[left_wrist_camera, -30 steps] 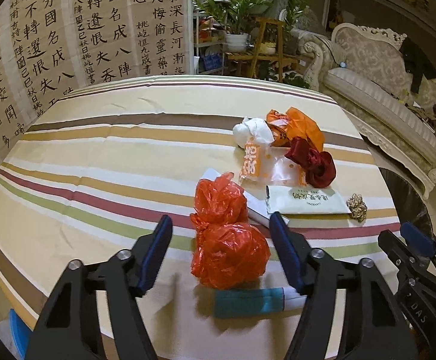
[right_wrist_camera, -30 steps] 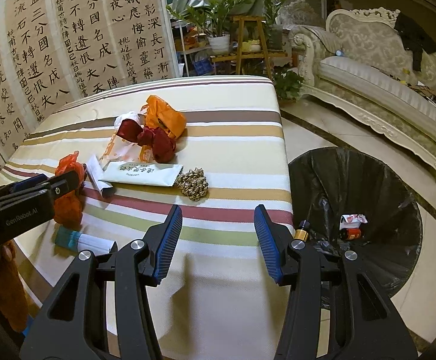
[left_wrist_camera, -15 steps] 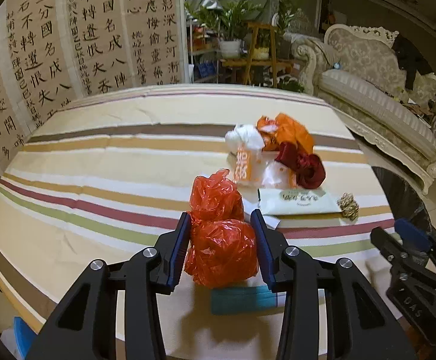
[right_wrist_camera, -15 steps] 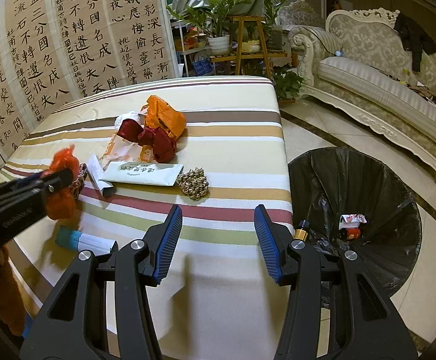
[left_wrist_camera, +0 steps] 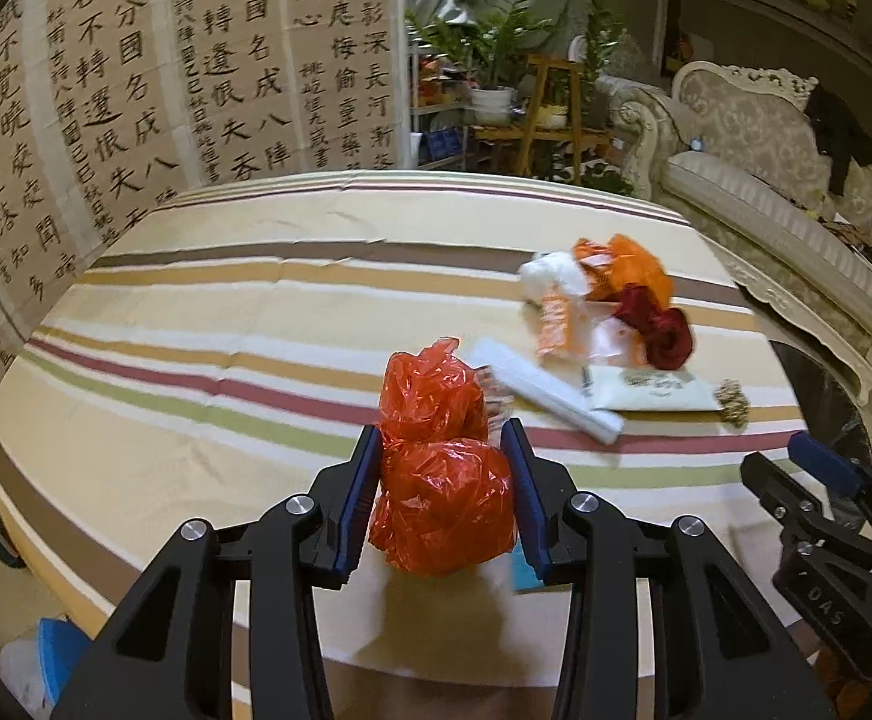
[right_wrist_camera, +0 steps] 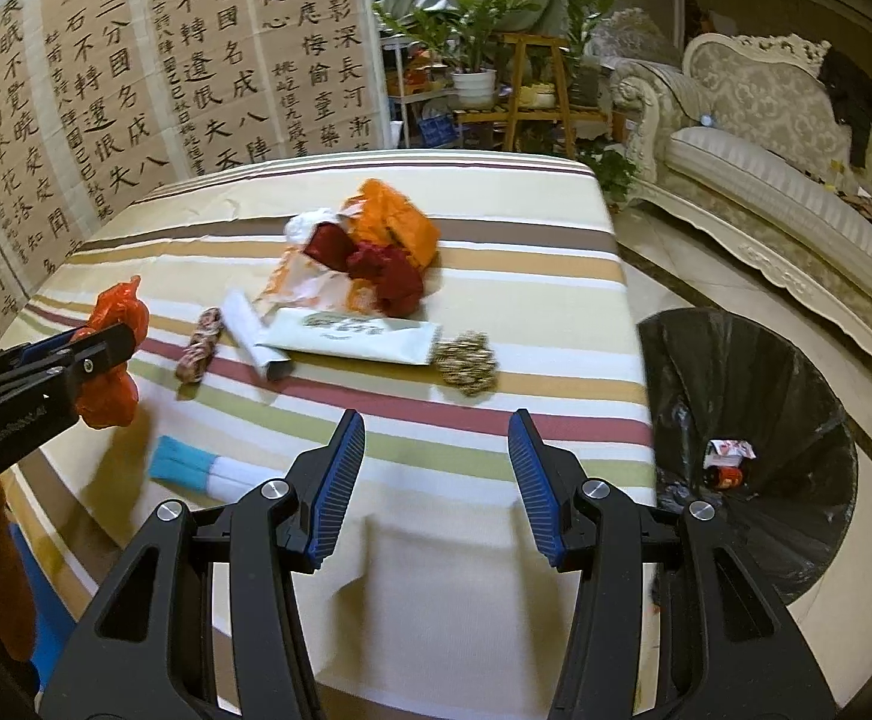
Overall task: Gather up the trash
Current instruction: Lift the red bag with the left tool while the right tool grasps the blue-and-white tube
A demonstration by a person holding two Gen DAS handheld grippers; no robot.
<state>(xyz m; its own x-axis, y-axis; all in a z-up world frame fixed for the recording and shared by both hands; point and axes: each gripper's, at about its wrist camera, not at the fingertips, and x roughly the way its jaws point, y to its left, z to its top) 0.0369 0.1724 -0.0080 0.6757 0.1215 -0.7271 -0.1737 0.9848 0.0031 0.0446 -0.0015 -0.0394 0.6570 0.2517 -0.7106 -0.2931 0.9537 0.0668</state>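
My left gripper (left_wrist_camera: 442, 498) is shut on a crumpled red plastic bag (left_wrist_camera: 436, 456) and holds it just above the striped tablecloth (left_wrist_camera: 226, 324). The bag also shows at the left of the right wrist view (right_wrist_camera: 113, 354). My right gripper (right_wrist_camera: 433, 480) is open and empty above the table's near edge. A black-lined trash bin (right_wrist_camera: 748, 438) stands on the floor to the right of the table, with a little trash in it.
On the table lie a pile of orange, white and dark red bags (right_wrist_camera: 376, 252), a white packet (right_wrist_camera: 352, 336), a white tube (right_wrist_camera: 253, 333), a patterned wrapper (right_wrist_camera: 199, 345), a brown crumpled ball (right_wrist_camera: 466, 360) and a blue-and-white pack (right_wrist_camera: 196, 471). A sofa (right_wrist_camera: 784, 180) stands at the right.
My left gripper closed on the red plastic bag and lifted it slightly, uncovering the patterned wrapper. My right gripper stayed open and hardly moved.
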